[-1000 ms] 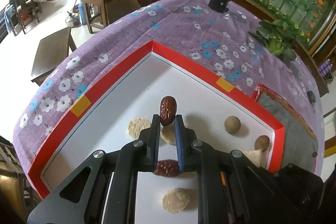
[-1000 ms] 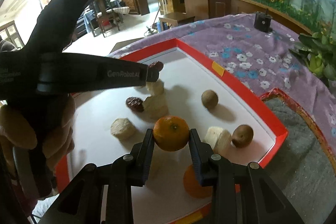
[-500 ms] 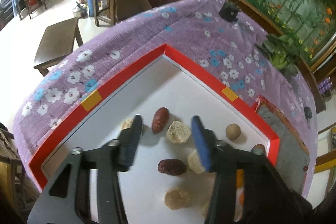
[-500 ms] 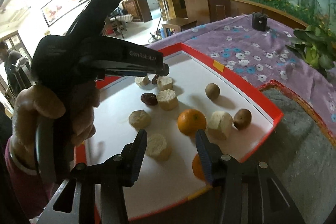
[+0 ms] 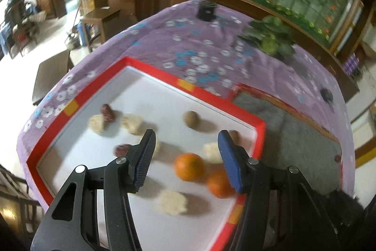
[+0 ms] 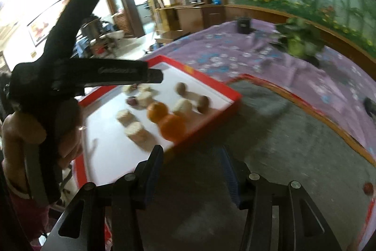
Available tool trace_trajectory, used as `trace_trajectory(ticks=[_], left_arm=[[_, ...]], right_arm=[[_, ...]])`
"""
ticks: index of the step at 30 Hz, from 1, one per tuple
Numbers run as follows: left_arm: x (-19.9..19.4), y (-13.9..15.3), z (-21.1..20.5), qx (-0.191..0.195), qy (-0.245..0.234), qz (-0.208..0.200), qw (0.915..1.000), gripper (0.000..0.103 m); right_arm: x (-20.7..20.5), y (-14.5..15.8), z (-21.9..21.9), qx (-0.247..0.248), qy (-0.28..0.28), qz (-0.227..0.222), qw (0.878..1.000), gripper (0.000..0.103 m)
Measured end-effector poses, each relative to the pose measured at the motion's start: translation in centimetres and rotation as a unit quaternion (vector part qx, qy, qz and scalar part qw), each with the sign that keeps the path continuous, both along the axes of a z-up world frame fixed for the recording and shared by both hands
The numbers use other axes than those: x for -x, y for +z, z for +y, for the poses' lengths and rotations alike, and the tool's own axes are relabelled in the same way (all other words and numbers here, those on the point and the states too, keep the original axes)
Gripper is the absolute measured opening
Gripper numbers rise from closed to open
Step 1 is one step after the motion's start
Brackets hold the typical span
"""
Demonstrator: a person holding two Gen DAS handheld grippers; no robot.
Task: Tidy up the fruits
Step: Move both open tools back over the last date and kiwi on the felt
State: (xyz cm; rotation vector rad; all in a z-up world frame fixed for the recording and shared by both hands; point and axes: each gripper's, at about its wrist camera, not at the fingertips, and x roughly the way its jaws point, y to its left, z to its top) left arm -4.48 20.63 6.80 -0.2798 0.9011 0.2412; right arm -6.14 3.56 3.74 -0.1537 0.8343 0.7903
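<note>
The left gripper has its jaws spread wide with nothing between the pads; they hang above the red-rimmed white tray. Just under the gap between its fingers lies one orange, and a second orange sits touching it, close against the blue right finger. Nearer than both, below the gap, is a pale cut fruit chunk. Partly behind the left finger lies a dark red date. Beyond the fingertips are more pale chunks, another date toward the far left edge, and a brown round fruit ahead of the gap; a second brown fruit peeks from behind the right fingertip, near the tray's corner.

The right gripper is off the tray, over the grey mat with its orange-red border; its jaws are opening and nothing is between them. The tray's near corner lies ahead of its left finger, the oranges closest to that edge. Far right of the fingers, a small red fruit rests alone on the mat. The person's hand grips the left tool's handle at the left of that view.
</note>
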Motion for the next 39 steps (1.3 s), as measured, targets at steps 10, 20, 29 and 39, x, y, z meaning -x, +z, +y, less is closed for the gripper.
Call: trace_trajectory(ticks=[10, 20, 29, 39], left_arm=[[-1.5, -0.7, -7.3, 0.007, -0.076, 0.012, 0.997, 0.055], [-3.0, -1.2, -13.6, 0.008, -0.15, 0.027, 0.9883, 0.055], [-4.0, -2.0, -18.2, 0.017, -0.21, 0.047, 0.9765, 0.055], [-5.8, -2.7, -24.7, 0.016, -0.26, 0.062, 0.9634, 0.055]], right_arm=[[-0.5, -2.2, -6.5, 0.024, -0.071, 0.018, 0.997, 0.048], [0.5, -2.8, -14.9, 0.041, -0.133, 0.016, 0.99, 0.049], [1.6, -2.0, -25.0, 0.052, -0.229, 0.003, 0.972, 0.048], [1.0, -4.1, -25.0, 0.061, -0.198, 0.004, 0.978, 0.041]])
